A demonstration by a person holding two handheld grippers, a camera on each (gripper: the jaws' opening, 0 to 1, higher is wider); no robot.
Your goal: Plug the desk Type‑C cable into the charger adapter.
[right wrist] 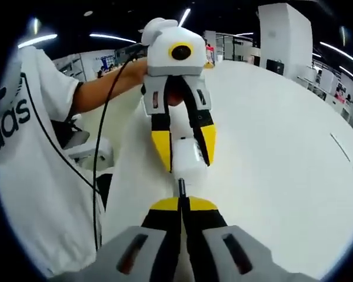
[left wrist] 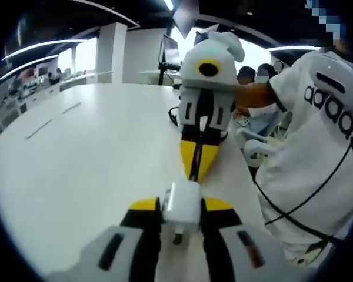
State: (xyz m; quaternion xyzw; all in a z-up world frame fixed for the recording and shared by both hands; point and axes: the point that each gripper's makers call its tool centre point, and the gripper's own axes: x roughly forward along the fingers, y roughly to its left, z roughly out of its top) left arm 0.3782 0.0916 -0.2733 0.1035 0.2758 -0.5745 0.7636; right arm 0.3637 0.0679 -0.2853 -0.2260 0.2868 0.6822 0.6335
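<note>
**Charger adapter and cable tip held nose to nose above the white table**

The white table (left wrist: 76,153) is the largest thing, a smooth, glossy surface that spreads across the left and centre of the left gripper view and across the right half of the right gripper view. Next in size is the person's white T-shirt (left wrist: 323,147), at the right of the left gripper view, printed with black letters that read "adidas"; the right gripper view, at its left edge, catches only the ending "das". A thin black cord (right wrist: 97,153) runs down in front of the shirt there.

The left gripper (left wrist: 181,210), with yellow-tipped black jaws, is clenched on the charger adapter (left wrist: 181,202), a small white rounded block at lower centre of its own view. The right gripper view shows the same block from the other side, between the yellow tips at centre frame.

The right gripper (right wrist: 181,202) has its jaws pressed together on the Type-C cable (right wrist: 180,187), whose short dark plug sticks up from the tips, just below the adapter; whether they touch I cannot tell. In the left gripper view the plug is hidden behind the adapter.
</note>
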